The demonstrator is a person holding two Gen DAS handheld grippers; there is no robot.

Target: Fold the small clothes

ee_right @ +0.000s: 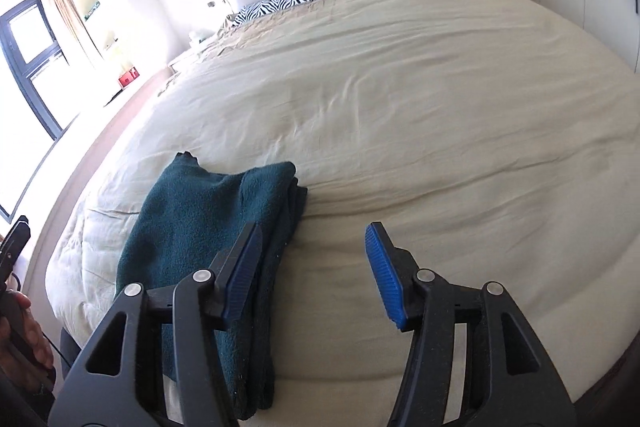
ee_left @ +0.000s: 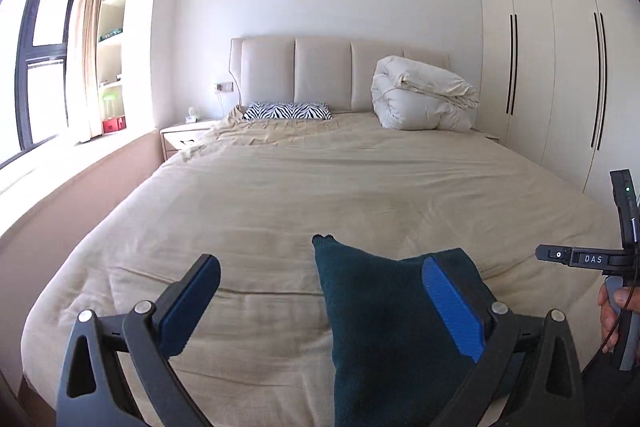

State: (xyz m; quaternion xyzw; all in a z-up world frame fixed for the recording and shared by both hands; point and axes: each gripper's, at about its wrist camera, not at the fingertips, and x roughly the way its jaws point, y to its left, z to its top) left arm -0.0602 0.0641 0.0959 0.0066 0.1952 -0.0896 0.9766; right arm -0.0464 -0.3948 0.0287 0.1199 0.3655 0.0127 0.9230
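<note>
A dark teal fleece garment (ee_right: pixel 200 219) lies folded on the beige bed sheet (ee_right: pixel 440 107) near the bed's front edge, its stacked layers showing along the right side. My right gripper (ee_right: pixel 314 247) hovers just right of it, open, with only bare sheet between its blue pads; its left finger (ee_right: pixel 244 267) hangs over the garment's right edge. In the left wrist view the garment (ee_left: pixel 372 307) runs under my left gripper (ee_left: pixel 320 291), which stands wide open above it. The right pad (ee_left: pixel 452 311) is over the cloth and the left pad (ee_left: pixel 192 307) is over bare sheet.
A folded white duvet (ee_left: pixel 420 95) and a zebra-print pillow (ee_left: pixel 286 111) lie by the padded headboard (ee_left: pixel 320 71). A wardrobe (ee_left: pixel 552 59) lines the right wall. A nightstand (ee_left: pixel 184 137) and window (ee_left: pixel 36 47) are on the left. A hand (ee_left: pixel 612 311) holds the other gripper's handle.
</note>
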